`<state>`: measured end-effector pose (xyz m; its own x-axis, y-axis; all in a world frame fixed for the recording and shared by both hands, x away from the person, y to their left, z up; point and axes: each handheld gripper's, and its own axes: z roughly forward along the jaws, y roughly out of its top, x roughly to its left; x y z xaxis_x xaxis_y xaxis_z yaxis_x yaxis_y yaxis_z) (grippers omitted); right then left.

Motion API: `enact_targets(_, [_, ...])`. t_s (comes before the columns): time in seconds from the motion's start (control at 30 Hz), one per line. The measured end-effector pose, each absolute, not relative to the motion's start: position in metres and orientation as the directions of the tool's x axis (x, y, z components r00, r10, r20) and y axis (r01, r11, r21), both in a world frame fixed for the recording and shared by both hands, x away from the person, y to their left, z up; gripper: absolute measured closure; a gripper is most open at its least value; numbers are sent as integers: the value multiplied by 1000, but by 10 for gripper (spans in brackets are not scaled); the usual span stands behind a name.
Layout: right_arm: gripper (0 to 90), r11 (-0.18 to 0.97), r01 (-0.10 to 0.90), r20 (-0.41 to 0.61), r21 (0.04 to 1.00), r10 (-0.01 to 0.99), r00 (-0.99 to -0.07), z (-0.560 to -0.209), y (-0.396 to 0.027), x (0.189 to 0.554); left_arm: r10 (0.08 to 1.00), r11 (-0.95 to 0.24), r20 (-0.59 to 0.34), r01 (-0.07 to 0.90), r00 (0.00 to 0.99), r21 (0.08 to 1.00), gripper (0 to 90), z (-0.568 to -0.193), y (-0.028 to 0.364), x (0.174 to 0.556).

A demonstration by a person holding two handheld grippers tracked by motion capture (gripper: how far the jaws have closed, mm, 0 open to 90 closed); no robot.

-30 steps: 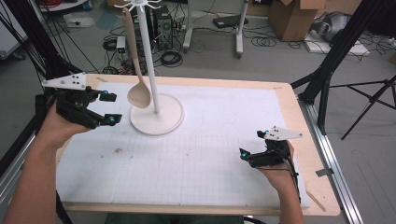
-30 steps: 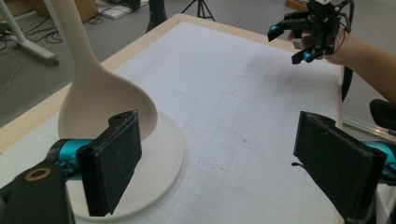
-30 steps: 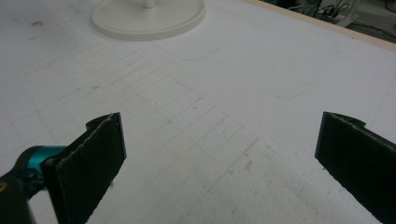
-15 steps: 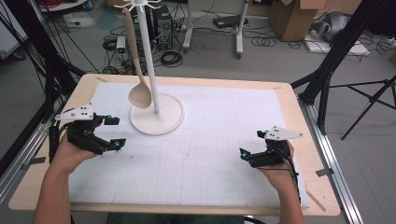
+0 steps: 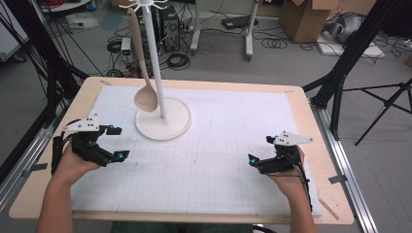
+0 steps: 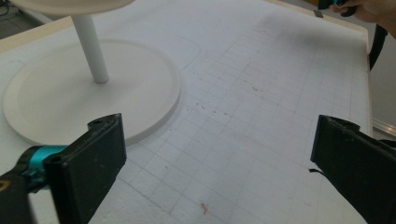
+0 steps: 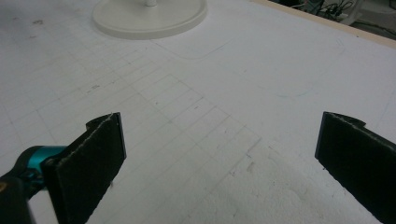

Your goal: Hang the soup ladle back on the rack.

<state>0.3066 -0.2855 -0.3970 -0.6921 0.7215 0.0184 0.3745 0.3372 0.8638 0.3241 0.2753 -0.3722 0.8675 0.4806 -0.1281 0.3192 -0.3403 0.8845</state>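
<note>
1. From the high view I see the left gripper (image 5: 112, 143) low over the white gridded mat (image 5: 228, 145) at the table's left side, just short of the round base (image 5: 170, 127) of the white stand (image 5: 154, 63). Its jaws are spread wide with nothing between them, and they have just been opening.
2. The left gripper view confirms this: the two black jaws stand far apart at the bottom corners, with bare mat between them. It shows the base (image 6: 56, 98) and the foot of the post (image 6: 91, 51) close ahead, detail the high view gives only small.
3. The wooden spoon (image 5: 141, 63) hangs from a hook at the top of the stand, bowl down, beside the post and above the base. In the left gripper view its bowl (image 6: 70, 4) is cut off at the top edge; the high view shows its full length.
4. The right gripper (image 5: 260, 160) sits at the table's right side, well apart from the stand. In the right gripper view its jaws are released, wide apart over empty mat, with the base (image 7: 149, 18) far ahead.
5. In the left gripper view I also see the person's other hand (image 6: 369, 9) at the top right corner.
</note>
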Motion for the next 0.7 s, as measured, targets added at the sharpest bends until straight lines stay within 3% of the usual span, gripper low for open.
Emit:
enact_targets(0.17, [6, 334, 383, 31, 862, 717, -696, -400, -285, 309, 477, -313, -160, 337, 864, 888, 17, -384, 275, 325])
enact_targets(0.7, [6, 341, 371, 20, 864, 712, -702, -398, -284, 306, 486, -304, -139, 317, 863, 898, 17, -388, 277, 322])
